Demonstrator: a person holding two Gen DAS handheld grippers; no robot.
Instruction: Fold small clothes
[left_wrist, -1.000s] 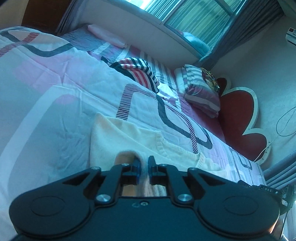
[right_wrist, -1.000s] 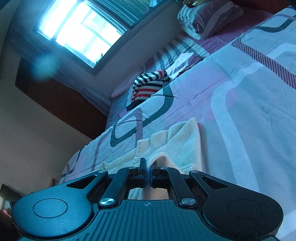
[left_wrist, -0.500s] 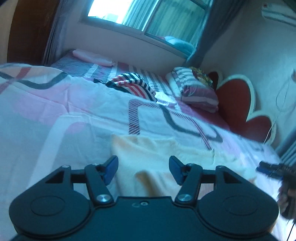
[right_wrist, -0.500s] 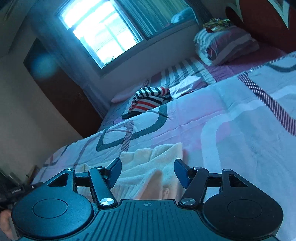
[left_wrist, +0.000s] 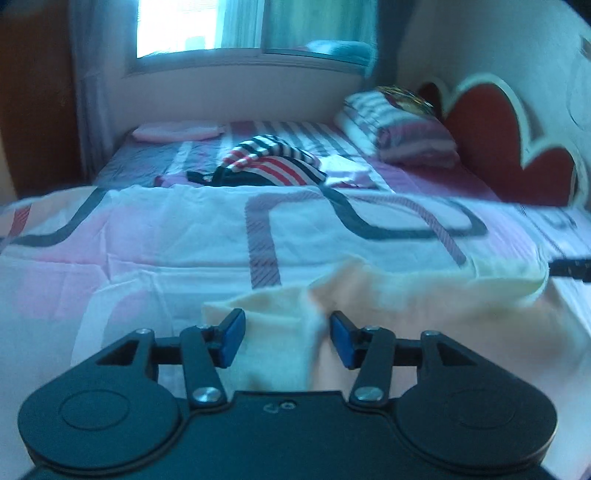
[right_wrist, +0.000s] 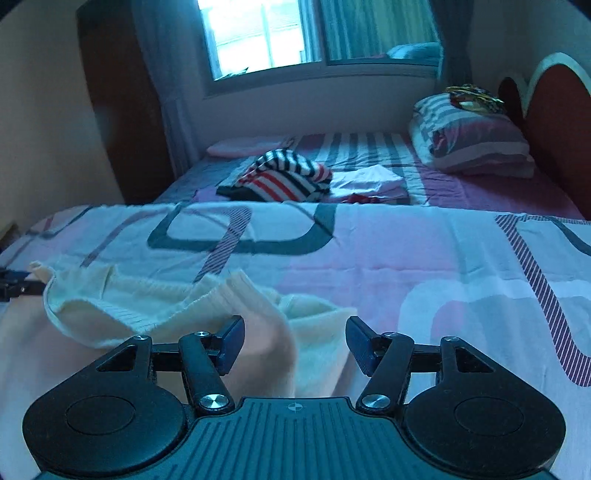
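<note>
Both your left gripper (left_wrist: 284, 338) and right gripper (right_wrist: 294, 343) stand open, having just released the cream sweater (right_wrist: 155, 302); its rumpled near edge may unfold on the bed (right_wrist: 406, 258).

The left hand-held gripper (left_wrist: 284, 338) at the bottom centre of the frame has its jaws apart, having just closed slightly; the cream garment (left_wrist: 369, 295) lies between the blue pads (left_wrist: 232, 336), unclamped, on the bed (left_wrist: 166, 240).

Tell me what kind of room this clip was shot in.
A bedroom, most likely: a made bed with a patterned cover, a pillow by a heart-shaped headboard, and a curtained window.
</note>
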